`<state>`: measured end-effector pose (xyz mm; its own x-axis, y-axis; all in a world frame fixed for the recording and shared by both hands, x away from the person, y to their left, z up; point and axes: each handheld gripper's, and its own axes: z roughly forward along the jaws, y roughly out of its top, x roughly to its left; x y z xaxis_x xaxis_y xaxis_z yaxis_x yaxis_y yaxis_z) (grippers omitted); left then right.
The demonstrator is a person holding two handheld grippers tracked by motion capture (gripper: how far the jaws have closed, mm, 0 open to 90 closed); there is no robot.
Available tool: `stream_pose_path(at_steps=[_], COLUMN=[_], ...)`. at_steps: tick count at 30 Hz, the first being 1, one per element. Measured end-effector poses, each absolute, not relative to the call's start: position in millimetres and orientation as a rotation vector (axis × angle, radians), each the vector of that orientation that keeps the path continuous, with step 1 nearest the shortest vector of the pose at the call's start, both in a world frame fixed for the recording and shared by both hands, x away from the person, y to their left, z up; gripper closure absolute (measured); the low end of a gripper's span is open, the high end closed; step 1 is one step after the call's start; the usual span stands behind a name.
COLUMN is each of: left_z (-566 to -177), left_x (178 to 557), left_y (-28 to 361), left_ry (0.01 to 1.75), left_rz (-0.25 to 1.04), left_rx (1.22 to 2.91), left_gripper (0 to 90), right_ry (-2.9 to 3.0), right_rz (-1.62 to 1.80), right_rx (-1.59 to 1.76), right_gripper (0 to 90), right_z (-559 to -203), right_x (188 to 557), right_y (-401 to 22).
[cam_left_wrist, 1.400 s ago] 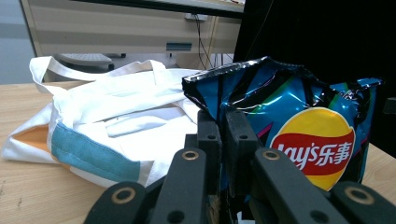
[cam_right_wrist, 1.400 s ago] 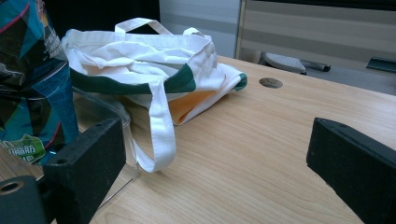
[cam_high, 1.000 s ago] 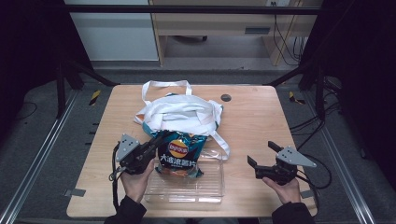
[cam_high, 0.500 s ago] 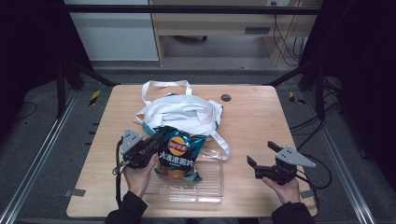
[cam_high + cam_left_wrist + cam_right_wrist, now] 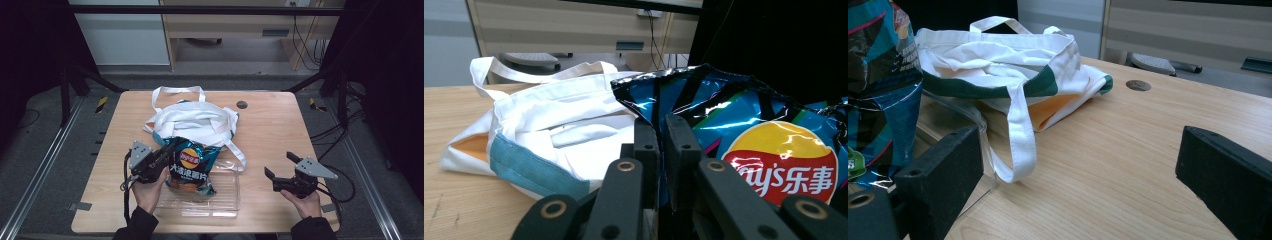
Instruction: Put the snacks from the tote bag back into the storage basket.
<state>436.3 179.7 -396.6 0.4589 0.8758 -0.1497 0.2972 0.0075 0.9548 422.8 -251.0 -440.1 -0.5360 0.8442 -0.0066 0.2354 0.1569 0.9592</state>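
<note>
A blue Lay's chip bag (image 5: 191,165) stands lifted over a clear plastic tray (image 5: 220,202) near the table's front. My left gripper (image 5: 167,150) is shut on the bag's left edge; in the left gripper view the chip bag (image 5: 769,140) has its foil edge pinched between the jaws of my left gripper (image 5: 660,131). A white canvas tote bag (image 5: 192,120) with teal trim lies behind it, also seen as the tote bag (image 5: 559,130) and tote bag (image 5: 998,70). My right gripper (image 5: 281,167) is open near the front right, nothing between its jaws, its fingers (image 5: 943,170) wide apart.
A tote strap (image 5: 1020,135) trails across the wooden table (image 5: 280,130) toward the tray's corner. A round cable hole (image 5: 242,104) sits at the table's back. Black frame legs and cables stand on the floor around the table.
My left gripper has shifted a little toward the table's left and front with the chip bag, tilting it more upright over the tray. The right gripper has stayed put.
</note>
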Motion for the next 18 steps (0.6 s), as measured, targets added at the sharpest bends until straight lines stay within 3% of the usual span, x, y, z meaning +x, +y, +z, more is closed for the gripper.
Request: stream_pose_path(at_steps=[7, 14, 18], left_z=[-395.3, -389.6, -389.0], left_x=[437.6, 434.9, 432.6], left_y=[182.6, 182.4, 184.0], left_ry=[1.045, 1.046, 1.041], left_rz=[0.639, 0.637, 0.651], left_rx=[1.535, 1.582, 1.607], left_gripper=[72.3, 50.9, 45.2], right_ry=[1.880, 1.879, 1.878], right_rz=[1.394, 1.396, 1.395], right_rx=[1.023, 1.024, 1.022], right_gripper=[5.3, 5.3, 5.3], right_z=[-440.5, -440.2, -440.1], right_x=[423.2, 422.8, 422.5], right_y=[-250.5, -250.9, -251.0])
